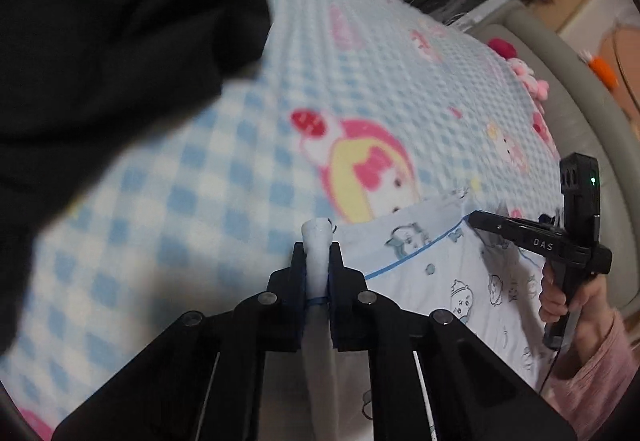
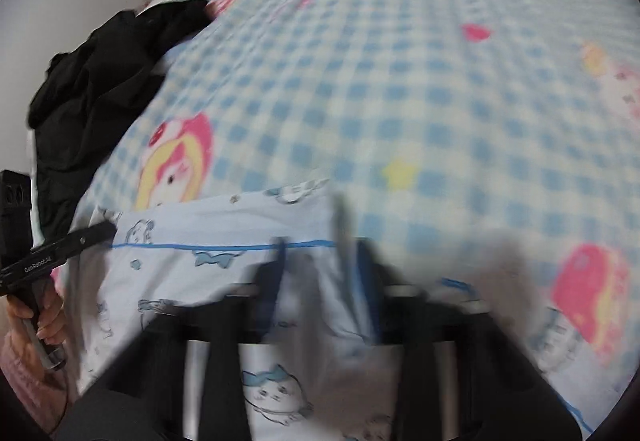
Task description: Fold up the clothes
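A light blue garment (image 1: pixel 460 281) with cartoon prints and blue piping lies spread on the bed. My left gripper (image 1: pixel 317 257) is shut on a bunched fold of its edge, which sticks up between the black fingers. From the right wrist view that same left gripper (image 2: pixel 106 230) sits at the garment's (image 2: pixel 200 273) left corner. My right gripper (image 2: pixel 324 247) is blurred; a ridge of the pale cloth stands pinched between its fingers. In the left wrist view the right gripper (image 1: pixel 476 219) touches the garment's far corner, held by a hand (image 1: pixel 560 301) in a pink sleeve.
The bed carries a blue checked blanket (image 1: pixel 240 181) with pink cartoon figures. A crumpled black garment (image 2: pixel 92 81) lies at the left side of the bed. Pink plush toys (image 1: pixel 528 75) and a grey padded bed frame (image 1: pixel 560 81) border the far right.
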